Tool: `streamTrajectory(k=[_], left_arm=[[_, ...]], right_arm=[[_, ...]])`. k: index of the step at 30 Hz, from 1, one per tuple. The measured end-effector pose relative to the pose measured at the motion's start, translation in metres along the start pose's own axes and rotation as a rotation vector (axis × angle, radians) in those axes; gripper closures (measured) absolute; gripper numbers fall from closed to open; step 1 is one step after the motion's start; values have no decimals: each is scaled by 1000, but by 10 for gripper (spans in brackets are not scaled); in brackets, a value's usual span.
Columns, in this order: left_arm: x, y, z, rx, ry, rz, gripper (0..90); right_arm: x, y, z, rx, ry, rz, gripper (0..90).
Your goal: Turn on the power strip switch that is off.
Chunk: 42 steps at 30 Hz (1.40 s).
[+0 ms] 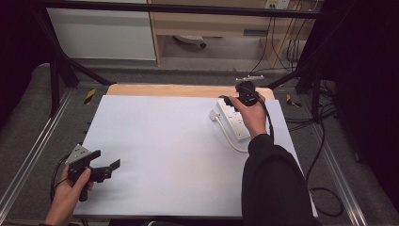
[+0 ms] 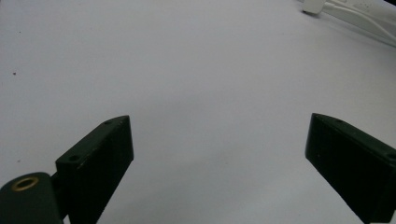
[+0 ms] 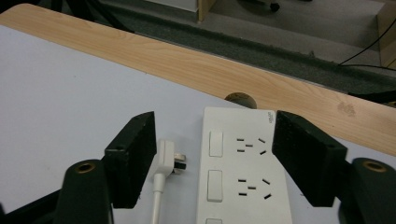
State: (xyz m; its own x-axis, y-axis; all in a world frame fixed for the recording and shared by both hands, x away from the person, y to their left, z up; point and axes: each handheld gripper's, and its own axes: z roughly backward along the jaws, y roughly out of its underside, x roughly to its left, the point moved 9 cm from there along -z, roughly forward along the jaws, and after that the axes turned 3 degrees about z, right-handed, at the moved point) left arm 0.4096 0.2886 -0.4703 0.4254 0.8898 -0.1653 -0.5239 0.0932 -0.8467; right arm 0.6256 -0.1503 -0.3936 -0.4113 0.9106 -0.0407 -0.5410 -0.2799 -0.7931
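Observation:
A white power strip [image 1: 236, 123] lies at the back right of the white table cover [image 1: 169, 150], and its white plug [image 1: 215, 114] rests loose beside it on a white cable [image 1: 229, 138]. My right gripper [image 1: 234, 100] hovers over the strip's far end. In the right gripper view the gripper [image 3: 215, 154] is open: its jaws straddle both the plug [image 3: 166, 156] and the strip [image 3: 238, 177], and no pad presses on either. My left gripper [image 1: 106, 160] is held low near the front left corner, open [image 2: 219, 154], with bare cover between its jaws.
A wooden table edge [image 1: 179, 90] runs along the back, with a round cable hole [image 3: 239, 98] just beyond the strip. Black frame posts [image 1: 55, 80] stand at the back corners. Black cables [image 1: 324, 188] trail on the floor at the right.

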Motion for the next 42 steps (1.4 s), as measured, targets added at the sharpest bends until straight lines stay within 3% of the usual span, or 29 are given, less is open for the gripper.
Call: streamTrajectory(k=[9, 16, 22, 42], left_arm=[[0, 1, 0, 8, -3, -10, 80], [0, 2, 0, 14, -3, -12, 80], [0, 3, -1, 17, 0, -14, 80], [-2, 3, -2, 23, 4, -20, 80]], right_arm=[[-5, 3, -10, 11, 67, 47, 450], [-3, 9, -14, 32, 36, 26, 480], [-6, 21, -18, 46, 21, -14, 556], [-7, 45, -30, 61, 10, -40, 723]])
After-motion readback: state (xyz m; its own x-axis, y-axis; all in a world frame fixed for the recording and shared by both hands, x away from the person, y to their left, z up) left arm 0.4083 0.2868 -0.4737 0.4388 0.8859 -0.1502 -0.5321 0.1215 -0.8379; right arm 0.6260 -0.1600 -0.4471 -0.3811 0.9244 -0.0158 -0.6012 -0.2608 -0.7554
